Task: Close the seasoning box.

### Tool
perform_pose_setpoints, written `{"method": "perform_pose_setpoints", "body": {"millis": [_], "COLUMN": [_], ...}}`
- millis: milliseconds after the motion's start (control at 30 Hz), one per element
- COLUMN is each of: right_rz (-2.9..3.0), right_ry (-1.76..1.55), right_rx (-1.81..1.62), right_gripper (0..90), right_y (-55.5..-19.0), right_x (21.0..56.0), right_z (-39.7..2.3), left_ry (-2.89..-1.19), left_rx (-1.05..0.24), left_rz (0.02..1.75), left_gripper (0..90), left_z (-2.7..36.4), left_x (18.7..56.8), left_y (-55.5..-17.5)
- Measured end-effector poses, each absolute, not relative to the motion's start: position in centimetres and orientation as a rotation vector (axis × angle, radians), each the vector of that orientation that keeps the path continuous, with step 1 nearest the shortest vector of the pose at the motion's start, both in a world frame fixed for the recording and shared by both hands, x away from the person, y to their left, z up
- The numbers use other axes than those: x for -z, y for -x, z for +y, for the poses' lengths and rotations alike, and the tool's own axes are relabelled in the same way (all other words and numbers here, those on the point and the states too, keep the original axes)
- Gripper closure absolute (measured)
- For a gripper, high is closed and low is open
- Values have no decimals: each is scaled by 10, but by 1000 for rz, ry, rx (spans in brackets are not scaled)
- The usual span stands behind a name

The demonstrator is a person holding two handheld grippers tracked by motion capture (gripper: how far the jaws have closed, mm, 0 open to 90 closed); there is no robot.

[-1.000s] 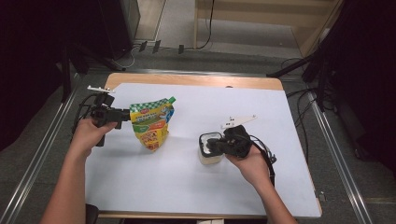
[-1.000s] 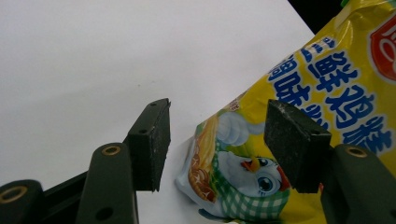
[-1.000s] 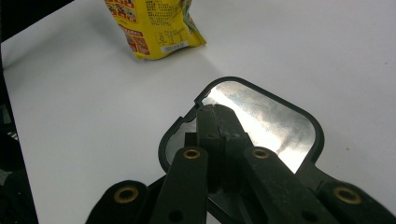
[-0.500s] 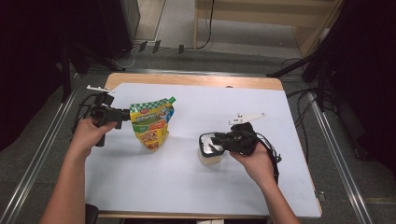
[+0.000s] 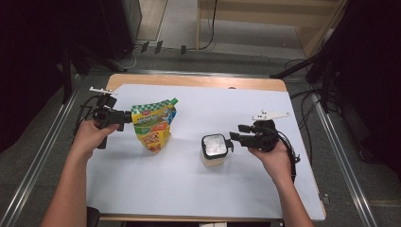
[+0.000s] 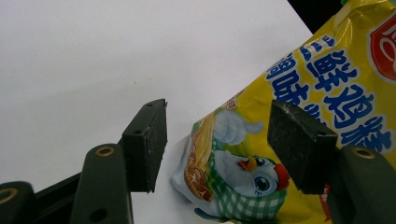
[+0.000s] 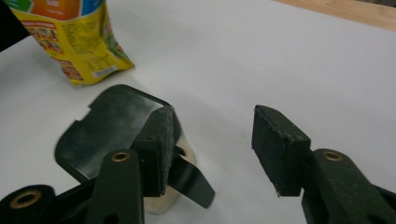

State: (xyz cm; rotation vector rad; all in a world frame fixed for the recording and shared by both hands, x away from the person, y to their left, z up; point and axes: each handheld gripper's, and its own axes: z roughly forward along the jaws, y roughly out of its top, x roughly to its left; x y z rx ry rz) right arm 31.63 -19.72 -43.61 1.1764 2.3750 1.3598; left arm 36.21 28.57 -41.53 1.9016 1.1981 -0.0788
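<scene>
A desk fills the middle of the frame in the high view, covered by a white sheet, with a bare wooden strip showing along its far edge. Metal rails run down the left and right sides of the frame beside the desk. Above it, in the upper part of the frame, black cables lie on a grey floor, near a pale wooden cabinet at the upper right.
</scene>
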Motion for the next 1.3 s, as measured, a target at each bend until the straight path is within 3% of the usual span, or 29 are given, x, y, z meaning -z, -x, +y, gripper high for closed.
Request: {"method": "perform_pose_setpoints", "body": {"millis": [600,1300], "right_rz": [2265,2256], "right_ry": [-1310,-1336], "right_rx": [-1317,-1279], "right_gripper": [408,398], "right_y": [-331,-335], "right_x": [463,477], "right_z": [-234,-240], "left_ry": [-1908,-1915], "left_rx": [72,82], "left_rz": [1191,1201], "left_gripper": [387,388], "left_z": [285,285], "left_x": [417,420], "left_y": [-362,-363]}}
